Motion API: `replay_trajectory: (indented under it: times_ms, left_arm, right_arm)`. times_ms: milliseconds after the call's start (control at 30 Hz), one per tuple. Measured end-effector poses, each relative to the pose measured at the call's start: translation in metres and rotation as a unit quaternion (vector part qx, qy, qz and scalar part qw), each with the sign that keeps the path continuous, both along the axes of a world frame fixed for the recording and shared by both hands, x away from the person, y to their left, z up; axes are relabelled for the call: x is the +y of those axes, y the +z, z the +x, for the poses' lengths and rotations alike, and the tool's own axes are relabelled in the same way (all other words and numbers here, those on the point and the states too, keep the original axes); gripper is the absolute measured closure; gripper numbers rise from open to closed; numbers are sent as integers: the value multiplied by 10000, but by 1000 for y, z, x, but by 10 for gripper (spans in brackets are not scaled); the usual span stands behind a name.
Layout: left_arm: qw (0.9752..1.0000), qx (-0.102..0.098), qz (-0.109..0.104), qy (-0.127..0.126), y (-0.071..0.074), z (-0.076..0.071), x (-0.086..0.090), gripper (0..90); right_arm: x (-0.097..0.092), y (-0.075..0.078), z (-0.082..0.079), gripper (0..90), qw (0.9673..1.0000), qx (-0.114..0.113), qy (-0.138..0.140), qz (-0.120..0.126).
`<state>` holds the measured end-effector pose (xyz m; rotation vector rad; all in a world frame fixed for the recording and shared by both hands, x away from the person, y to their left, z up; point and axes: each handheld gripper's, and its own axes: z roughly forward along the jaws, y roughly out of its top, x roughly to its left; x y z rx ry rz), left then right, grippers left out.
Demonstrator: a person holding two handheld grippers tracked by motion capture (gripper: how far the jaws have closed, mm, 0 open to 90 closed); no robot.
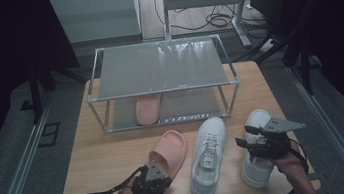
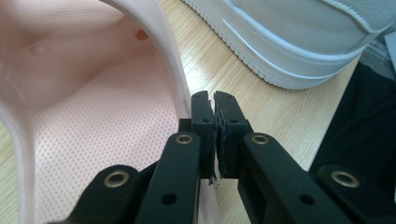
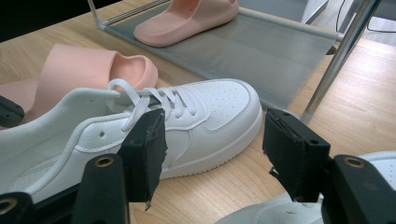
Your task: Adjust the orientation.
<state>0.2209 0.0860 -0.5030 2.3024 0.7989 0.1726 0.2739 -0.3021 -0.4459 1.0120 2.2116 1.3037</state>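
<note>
The left tool (image 1: 156,178) sits at the heel of the pink slipper (image 1: 168,152) on the tabletop (image 1: 98,159). Its jaws are pinched nearly together, and they seem to nip the slipper's thin side wall, though the close view makes that hard to be sure of. The slipper points away from the person, toward the shoe rack (image 1: 161,91), so it would go straight ahead. The rack's bottom shelf holds the other pink slipper (image 1: 147,109); the top shelf is bare. The right tool (image 1: 253,142) is wide open above the right white sneaker (image 1: 256,150). Another white sneaker (image 1: 209,154) lies between.
</note>
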Motion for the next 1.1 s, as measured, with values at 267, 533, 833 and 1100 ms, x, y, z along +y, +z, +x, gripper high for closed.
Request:
replay_trajectory:
  times_ms: [267, 533, 833, 1100]
  left_arm:
    - [9999, -53, 123, 33, 2, 1, 4, 879]
    - [9998, -87, 152, 56, 3, 0, 4, 877]
    - [9993, -234, -105, 275, 18, -7, 13, 760]
    - [9988, -135, -201, 428, 14, 7, 7, 655]
  right_arm:
    - [2, 1, -1, 398, 10000, -16, 10, -10]
    - [2, 0, -1, 398, 10000, -13, 14, 2]
    - [2, 1, -1, 398, 10000, -12, 1, 17]
    - [1, 0, 0, 398, 10000, -9, -6, 13]
